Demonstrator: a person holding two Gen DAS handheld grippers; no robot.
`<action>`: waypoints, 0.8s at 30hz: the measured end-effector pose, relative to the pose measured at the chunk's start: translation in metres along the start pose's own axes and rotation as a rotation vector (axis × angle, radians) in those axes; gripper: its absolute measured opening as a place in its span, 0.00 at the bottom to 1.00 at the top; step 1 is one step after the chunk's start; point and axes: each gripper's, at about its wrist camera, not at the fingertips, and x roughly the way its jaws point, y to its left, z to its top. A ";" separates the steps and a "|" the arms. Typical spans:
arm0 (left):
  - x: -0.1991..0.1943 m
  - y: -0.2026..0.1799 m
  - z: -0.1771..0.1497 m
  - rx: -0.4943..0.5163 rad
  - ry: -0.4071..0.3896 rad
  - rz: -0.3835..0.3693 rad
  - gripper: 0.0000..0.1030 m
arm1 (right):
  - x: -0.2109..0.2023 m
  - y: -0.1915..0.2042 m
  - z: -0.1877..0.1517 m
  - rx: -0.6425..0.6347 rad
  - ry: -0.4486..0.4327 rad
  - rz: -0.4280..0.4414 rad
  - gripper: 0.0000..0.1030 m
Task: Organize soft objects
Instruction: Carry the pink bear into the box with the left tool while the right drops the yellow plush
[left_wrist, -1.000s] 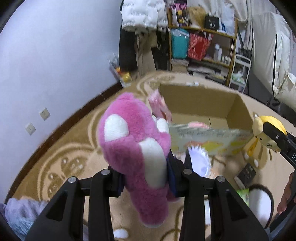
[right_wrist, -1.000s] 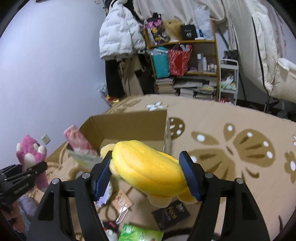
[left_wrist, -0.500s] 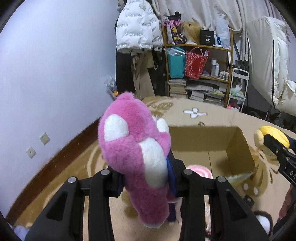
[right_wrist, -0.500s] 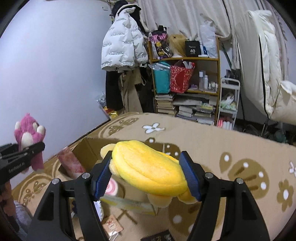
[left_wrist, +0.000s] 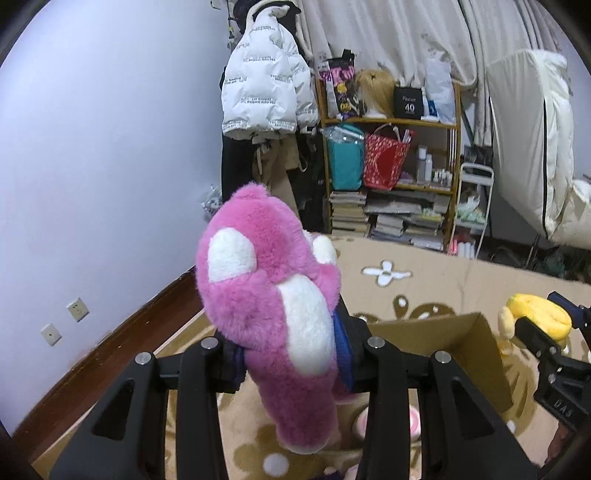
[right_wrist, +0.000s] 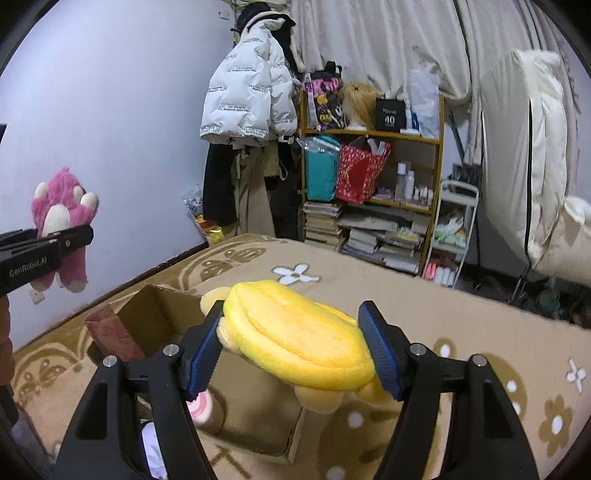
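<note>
While my left tool (left_wrist: 291, 363) clamps the pink plush (left_wrist: 273, 295), my right tool (right_wrist: 291, 350), gripping the yellow plush (right_wrist: 295, 336), hangs nearer the cardboard box (right_wrist: 162, 317) below.

Support: tan flower-patterned carpet (right_wrist: 461, 325). Open cardboard box (right_wrist: 155, 317) rests on it below and left of right fingers; beyond left fingers in left view.

Two texts read — "GenRobot.AI" on the left tongs (right_wrist: 55, 240), "40" on a black box (right_wrist: 390, 114).
</note>
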 end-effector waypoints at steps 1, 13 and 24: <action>0.001 -0.001 -0.001 0.002 -0.008 -0.004 0.36 | 0.000 0.002 0.001 -0.007 -0.012 -0.004 0.73; 0.024 -0.020 -0.028 0.045 0.032 -0.052 0.36 | 0.019 0.011 -0.009 0.043 0.012 -0.031 0.74; 0.030 -0.031 -0.045 0.056 0.068 -0.069 0.37 | 0.028 0.012 -0.023 0.066 0.030 -0.040 0.74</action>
